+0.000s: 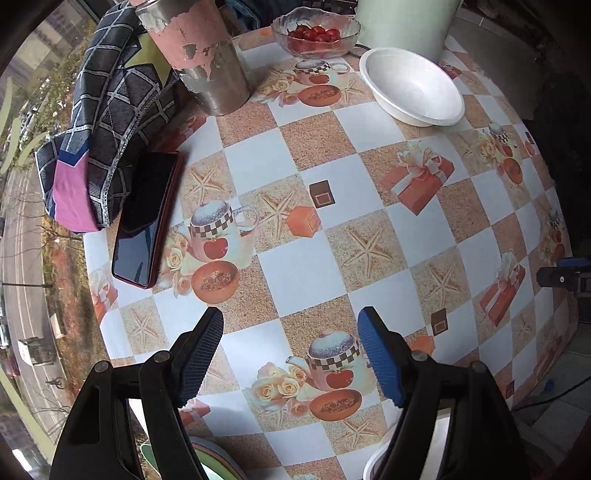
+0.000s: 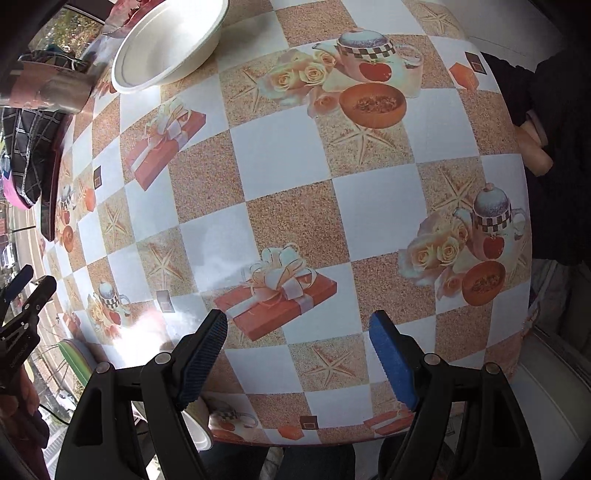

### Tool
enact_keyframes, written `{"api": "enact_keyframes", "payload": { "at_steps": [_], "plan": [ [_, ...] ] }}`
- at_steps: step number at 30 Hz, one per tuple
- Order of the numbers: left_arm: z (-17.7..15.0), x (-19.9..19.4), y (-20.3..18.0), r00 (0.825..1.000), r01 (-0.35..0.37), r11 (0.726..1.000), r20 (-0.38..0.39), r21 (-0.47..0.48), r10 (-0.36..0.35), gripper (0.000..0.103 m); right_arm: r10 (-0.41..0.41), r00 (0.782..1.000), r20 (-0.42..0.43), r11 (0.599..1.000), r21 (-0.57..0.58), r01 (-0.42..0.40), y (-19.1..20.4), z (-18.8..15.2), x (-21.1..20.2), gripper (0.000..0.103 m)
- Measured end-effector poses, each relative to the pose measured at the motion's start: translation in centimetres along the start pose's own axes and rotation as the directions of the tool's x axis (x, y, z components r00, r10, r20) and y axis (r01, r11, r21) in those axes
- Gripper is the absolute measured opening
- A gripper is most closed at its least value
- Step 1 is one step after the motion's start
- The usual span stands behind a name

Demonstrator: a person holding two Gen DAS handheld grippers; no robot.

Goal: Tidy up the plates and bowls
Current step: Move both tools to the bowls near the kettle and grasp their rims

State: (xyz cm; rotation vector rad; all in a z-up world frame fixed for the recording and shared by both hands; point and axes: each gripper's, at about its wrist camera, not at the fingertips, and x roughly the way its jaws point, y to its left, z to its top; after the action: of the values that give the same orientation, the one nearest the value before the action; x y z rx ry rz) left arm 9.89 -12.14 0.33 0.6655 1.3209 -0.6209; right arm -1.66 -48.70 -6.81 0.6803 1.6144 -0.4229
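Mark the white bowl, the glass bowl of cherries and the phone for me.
white bowl [image 1: 413,85]: left wrist view, inner floor.
glass bowl of cherries [image 1: 316,35]: left wrist view, on the red fruit inside.
phone [image 1: 146,221]: left wrist view, dark screen.

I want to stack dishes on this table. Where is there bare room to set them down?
The middle of the tablecloth is free, between the phone and the white bowl. The far edge is crowded: metal tumbler, folded cloth and glass bowl of cherries.
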Motion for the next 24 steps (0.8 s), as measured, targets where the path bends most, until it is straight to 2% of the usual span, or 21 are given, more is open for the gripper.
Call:
{"api": "enact_keyframes", "payload": {
  "at_steps": [8,15,20,24],
  "plan": [
    [7.0,0.6,-1.8,0.997,0.003,1.0,0.079,-0.027,-0.001,0.078,0.032,0.991,0.129,0.999,0.006,-0.033,1.3,7.3,-2.1,0.08],
    [12.7,0.9,-2.5,0.982,0.069,0.991,0.186,-0.114,-0.047,0.078,0.027,0.969,0.244,1.0,0.0,-0.028,2.8,11.9,-3.0,0.08],
    [16.5,1.9,-4.0,0.979,0.057,0.993,0.203,-0.105,-0.035,0.078,0.037,0.958,0.284,0.999,0.01,-0.041,4.1,14.2,-2.4,0.08],
    [18.5,3.1,-4.9,0.978,0.023,0.996,0.21,-0.084,-0.005,0.078,0.054,0.958,0.282,0.998,0.006,-0.058,4.2,16.2,-1.8,0.08]
  ]
}}
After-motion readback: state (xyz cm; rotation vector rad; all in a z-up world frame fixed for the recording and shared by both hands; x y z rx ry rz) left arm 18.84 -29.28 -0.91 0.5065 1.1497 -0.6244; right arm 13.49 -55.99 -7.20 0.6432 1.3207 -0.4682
